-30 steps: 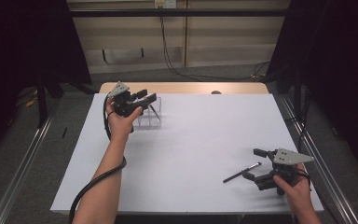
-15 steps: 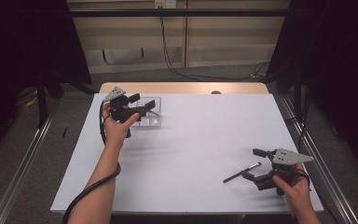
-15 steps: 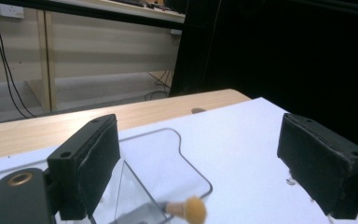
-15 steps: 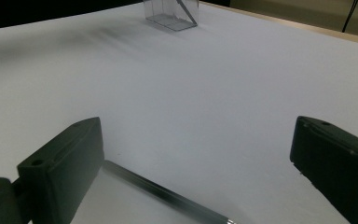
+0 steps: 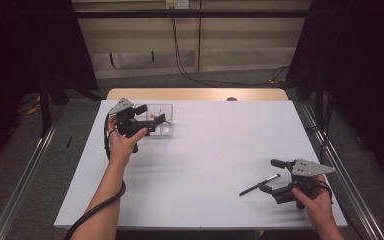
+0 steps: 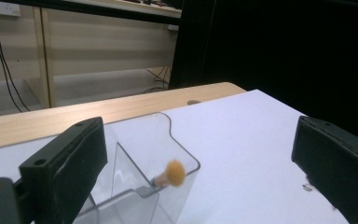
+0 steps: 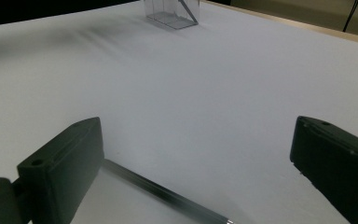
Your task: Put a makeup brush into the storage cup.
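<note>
A clear plastic container (image 5: 166, 128) stands at the table's far left. My left gripper (image 5: 150, 116) is open just to its left, the jaws pointing over its rim. In the left gripper view the container (image 6: 142, 135) lies between my wide-apart jaws of the left gripper (image 6: 200, 140), and a stick with an orange tip (image 6: 175, 172) leans inside one compartment. At the near right, my right gripper (image 5: 272, 175) is open beside a thin black pen-like stick (image 5: 259, 185). That black stick (image 7: 165, 193) lies on the table low between the jaws of the right gripper (image 7: 196, 140), untouched.
The white table (image 5: 215, 150) has a wooden strip (image 5: 195, 94) along its far edge. In the right gripper view the container (image 7: 172, 13) stands far off across bare white surface. Metal rails run along the floor on both sides.
My left gripper has drawn back down and to the left, away from above the container, staying open. The right gripper and the black stick have not moved.
</note>
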`<state>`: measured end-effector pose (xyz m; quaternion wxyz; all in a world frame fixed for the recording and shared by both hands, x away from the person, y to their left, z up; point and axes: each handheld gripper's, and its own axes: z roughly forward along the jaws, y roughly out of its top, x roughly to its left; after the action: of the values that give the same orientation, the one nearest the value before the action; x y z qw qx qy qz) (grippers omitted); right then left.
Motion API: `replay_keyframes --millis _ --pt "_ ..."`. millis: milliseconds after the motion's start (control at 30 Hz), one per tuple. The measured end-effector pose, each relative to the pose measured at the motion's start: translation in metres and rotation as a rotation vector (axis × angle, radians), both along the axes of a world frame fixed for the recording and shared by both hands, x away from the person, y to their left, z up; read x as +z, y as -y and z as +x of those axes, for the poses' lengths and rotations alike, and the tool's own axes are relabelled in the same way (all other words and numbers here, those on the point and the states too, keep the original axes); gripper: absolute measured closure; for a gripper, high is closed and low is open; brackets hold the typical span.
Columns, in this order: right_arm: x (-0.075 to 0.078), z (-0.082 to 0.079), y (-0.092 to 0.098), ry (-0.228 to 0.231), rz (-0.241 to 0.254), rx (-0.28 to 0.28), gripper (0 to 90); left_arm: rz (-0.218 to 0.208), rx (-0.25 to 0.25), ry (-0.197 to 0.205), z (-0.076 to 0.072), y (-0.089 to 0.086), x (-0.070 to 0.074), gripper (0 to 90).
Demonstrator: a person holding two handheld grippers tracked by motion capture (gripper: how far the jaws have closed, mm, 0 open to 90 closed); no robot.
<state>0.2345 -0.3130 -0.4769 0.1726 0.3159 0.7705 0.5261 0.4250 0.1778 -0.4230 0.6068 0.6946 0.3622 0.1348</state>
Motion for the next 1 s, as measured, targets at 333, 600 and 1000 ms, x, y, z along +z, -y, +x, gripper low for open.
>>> replay_keyframes --millis 333,600,1000 --pt "0.001 0.000 -0.003 0.002 -0.008 0.009 2.6 0.014 -0.030 0.019 -0.012 -0.003 0.000 0.0" --pt "0.003 0.000 -0.002 0.015 -0.003 -0.001 2.6 0.049 -0.060 0.024 -0.023 -0.002 0.003 0.0" --pt "0.005 -0.001 -0.003 0.022 0.004 0.000 2.5 0.044 -0.081 0.037 -0.037 -0.005 0.000 0.0"
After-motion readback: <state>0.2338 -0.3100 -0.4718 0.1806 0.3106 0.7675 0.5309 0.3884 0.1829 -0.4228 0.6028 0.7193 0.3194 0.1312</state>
